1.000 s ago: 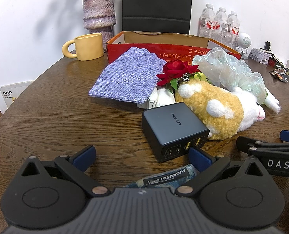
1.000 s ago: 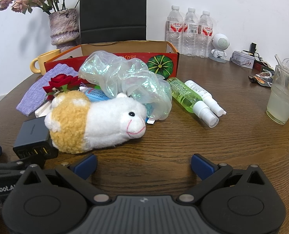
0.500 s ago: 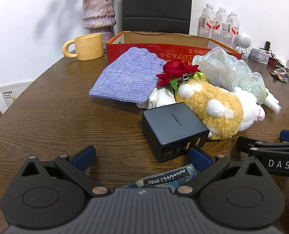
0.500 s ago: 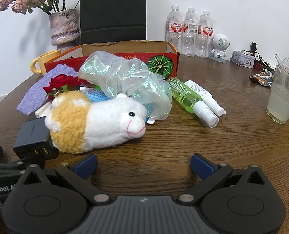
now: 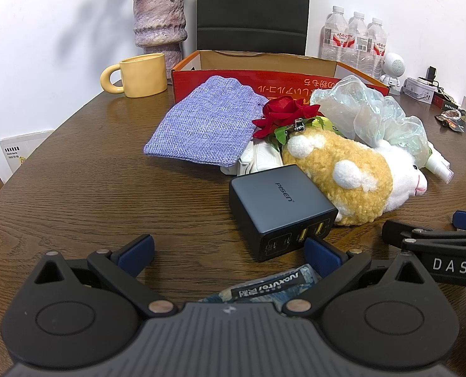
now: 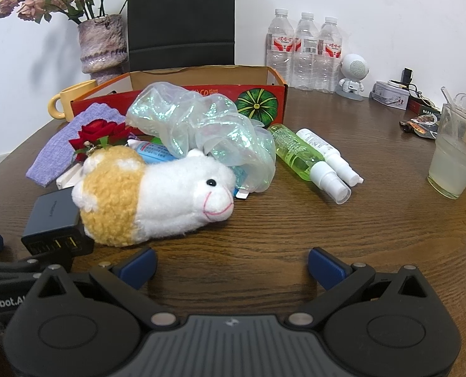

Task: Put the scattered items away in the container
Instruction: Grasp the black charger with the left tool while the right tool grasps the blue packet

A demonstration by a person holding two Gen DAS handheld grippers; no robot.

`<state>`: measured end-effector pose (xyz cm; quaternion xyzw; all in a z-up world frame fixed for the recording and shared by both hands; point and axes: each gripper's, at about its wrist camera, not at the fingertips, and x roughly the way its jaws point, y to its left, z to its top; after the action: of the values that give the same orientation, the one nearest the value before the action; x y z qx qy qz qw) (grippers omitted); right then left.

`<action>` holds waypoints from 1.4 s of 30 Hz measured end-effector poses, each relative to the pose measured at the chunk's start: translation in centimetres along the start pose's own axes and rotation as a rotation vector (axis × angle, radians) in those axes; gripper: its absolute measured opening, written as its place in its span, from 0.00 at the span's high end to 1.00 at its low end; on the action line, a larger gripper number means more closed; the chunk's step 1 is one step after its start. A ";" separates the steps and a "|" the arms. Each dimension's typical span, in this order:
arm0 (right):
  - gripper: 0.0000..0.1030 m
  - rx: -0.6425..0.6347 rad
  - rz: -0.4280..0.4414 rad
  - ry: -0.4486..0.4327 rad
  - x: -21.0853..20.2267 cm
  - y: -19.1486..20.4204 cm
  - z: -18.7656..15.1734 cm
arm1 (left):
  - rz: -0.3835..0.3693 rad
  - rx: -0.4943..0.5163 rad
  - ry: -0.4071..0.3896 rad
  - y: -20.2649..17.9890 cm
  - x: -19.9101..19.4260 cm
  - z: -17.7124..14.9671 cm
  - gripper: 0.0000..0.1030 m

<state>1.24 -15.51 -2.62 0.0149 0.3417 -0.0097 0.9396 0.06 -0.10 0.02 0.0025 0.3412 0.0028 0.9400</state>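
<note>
A red cardboard box (image 5: 220,77) (image 6: 258,100) stands at the back of the table. In front of it lie a purple cloth pouch (image 5: 204,122), a red fabric rose (image 5: 283,114), an iridescent plastic bag (image 6: 201,125), a yellow-and-white plush sheep (image 6: 154,194) (image 5: 352,176), a black charger (image 5: 280,204) (image 6: 53,220), and a green spray bottle (image 6: 296,154) beside a white one (image 6: 327,154). My left gripper (image 5: 230,251) is open, with a small packet (image 5: 264,289) lying under it. My right gripper (image 6: 231,262) is open over bare wood, just in front of the sheep.
A yellow mug (image 5: 138,75) and a purple vase (image 5: 159,19) stand at the back left. Three water bottles (image 6: 305,53) and a small white robot figure (image 6: 354,75) line the wall. A glass of cloudy drink (image 6: 453,163) is at the right.
</note>
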 end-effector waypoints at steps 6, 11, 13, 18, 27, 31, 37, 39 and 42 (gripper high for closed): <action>0.00 -0.041 0.054 0.000 -0.7 -0.5 -0.6 | -0.066 0.008 -0.019 0.5 -0.8 0.3 0.00; 0.00 -0.100 0.140 0.051 -1.0 -1.7 0.1 | -0.183 0.016 -0.159 0.2 -2.5 1.3 0.00; 0.00 -0.084 0.176 0.046 -1.5 -2.4 0.6 | -0.155 0.059 -0.154 -0.4 -1.9 1.5 0.07; 0.00 -0.118 0.191 -0.019 -3.4 -3.3 1.2 | -0.135 0.104 -0.128 -0.7 -0.7 1.9 0.24; 0.17 -0.217 0.332 -0.020 -4.7 -0.1 0.5 | -0.084 -0.085 -0.161 5.4 -2.3 1.6 0.25; 0.18 -0.281 0.492 -0.023 -5.1 3.6 -0.4 | -0.049 -0.110 -0.186 7.2 -4.0 1.6 0.19; 0.52 -0.294 0.512 0.026 -3.1 8.0 -0.6 | -0.049 -0.099 -0.218 7.7 -5.0 1.7 0.04; 0.80 -0.247 0.458 0.003 -3.3 7.2 -0.3 | -0.030 -0.099 -0.191 7.2 -4.4 1.5 0.04; 0.91 -0.153 0.383 -0.046 -5.0 2.9 -0.1 | -0.115 -0.040 -0.177 5.3 -3.8 1.2 0.03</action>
<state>-2.60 -12.58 0.55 0.0078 0.3108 0.1947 0.9303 -2.05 5.15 3.44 -0.0358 0.2565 -0.0447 0.9648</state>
